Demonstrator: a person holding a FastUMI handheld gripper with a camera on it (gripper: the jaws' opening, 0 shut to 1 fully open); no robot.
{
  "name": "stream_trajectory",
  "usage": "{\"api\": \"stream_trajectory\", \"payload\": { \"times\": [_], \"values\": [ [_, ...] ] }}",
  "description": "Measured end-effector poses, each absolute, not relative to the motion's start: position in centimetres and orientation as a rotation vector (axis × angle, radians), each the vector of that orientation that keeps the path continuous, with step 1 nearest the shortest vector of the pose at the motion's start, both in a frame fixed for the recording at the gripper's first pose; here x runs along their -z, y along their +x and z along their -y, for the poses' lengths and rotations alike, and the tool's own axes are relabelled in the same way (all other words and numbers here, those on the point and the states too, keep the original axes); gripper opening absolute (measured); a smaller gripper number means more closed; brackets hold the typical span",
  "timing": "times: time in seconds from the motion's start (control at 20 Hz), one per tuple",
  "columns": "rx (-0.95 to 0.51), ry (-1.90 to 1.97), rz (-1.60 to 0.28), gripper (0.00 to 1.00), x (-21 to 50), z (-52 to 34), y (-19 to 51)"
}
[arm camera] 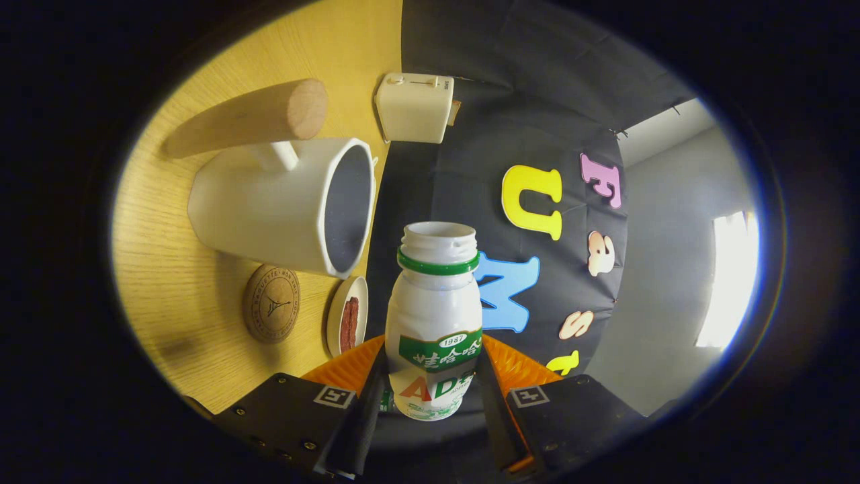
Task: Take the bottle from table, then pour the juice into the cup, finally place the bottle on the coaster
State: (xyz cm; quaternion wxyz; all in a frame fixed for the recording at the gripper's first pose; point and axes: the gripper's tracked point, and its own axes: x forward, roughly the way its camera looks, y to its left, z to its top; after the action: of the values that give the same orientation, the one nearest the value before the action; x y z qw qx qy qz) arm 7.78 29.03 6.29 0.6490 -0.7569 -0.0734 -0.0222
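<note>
- Between the two fingers of the gripper [433,390], a small white plastic bottle [434,323] with a green neck ring and green label band is pinched; both fingers press on its lower body from either side.
- The bottle's cap is off and its wide mouth faces away from the camera, along the line of the fingers.
- The whole gripper view is rolled sideways, so the wooden table [168,282] stands like a wall beside the bottle and the bottle is lifted clear of it.
- Beyond the fingers and to the table side, a white cup [269,208] with a dark inside stands on the table; its opening faces toward the bottle's side.
- A thick wooden handle [252,117] juts from the cup's wall on a short white stem.
- Just beside the cup's base lies a round cork coaster [271,304], flat on the table, with nothing on it.
- Next to the coaster, nearer the bottle, a small white dish [348,316] holds something reddish-brown; what it is cannot be told.
- Farther off, past the cup, a cream-coloured boxy appliance [414,107] sits at the table's far end against the black cloth wall [537,101].
</note>
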Motion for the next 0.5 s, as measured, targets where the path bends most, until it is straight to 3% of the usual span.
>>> {"api": "stream_trajectory", "payload": {
  "times": [0.5],
  "values": [
    [0.053,-1.751,0.166,0.69,-6.40,-29.26,7.59]
  ]
}}
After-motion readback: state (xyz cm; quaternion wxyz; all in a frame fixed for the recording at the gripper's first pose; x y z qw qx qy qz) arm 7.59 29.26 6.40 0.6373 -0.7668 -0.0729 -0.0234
